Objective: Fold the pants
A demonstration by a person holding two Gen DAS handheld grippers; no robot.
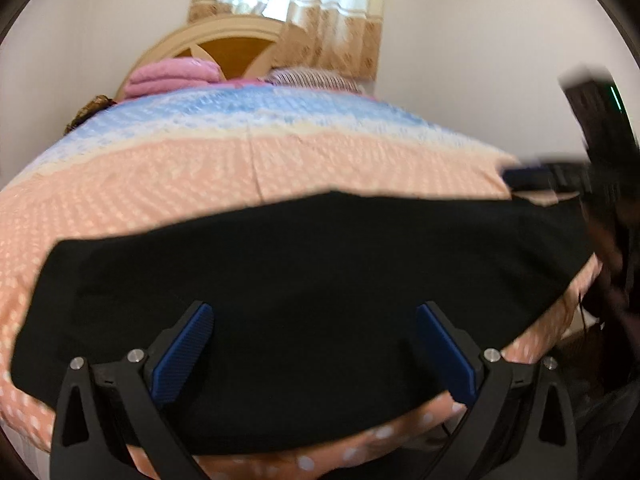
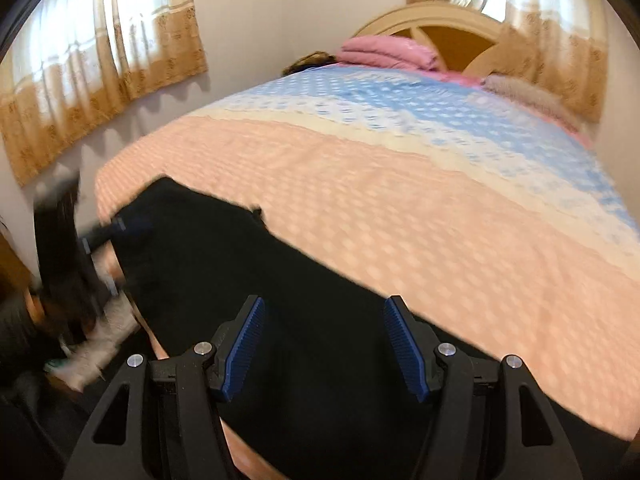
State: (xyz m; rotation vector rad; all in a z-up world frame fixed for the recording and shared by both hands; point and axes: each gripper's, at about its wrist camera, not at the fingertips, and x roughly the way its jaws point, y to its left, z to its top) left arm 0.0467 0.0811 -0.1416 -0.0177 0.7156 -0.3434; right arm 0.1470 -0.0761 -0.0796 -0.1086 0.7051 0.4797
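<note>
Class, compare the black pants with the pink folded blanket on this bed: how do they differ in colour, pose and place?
The pants are black; the blanket is pink. The pants lie spread flat; the blanket is folded into a thick stack. The pants sit at the bed's near edge, on the peach part of the cover, below both open hand-held grippers; the blanket sits far off by the headboard. Both are cloth resting on the bed.

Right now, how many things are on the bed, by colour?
Black: 1, the pants
Pink: 1, a folded blanket
Striped: 1, a pillow
Total: 3, on the bed
</note>
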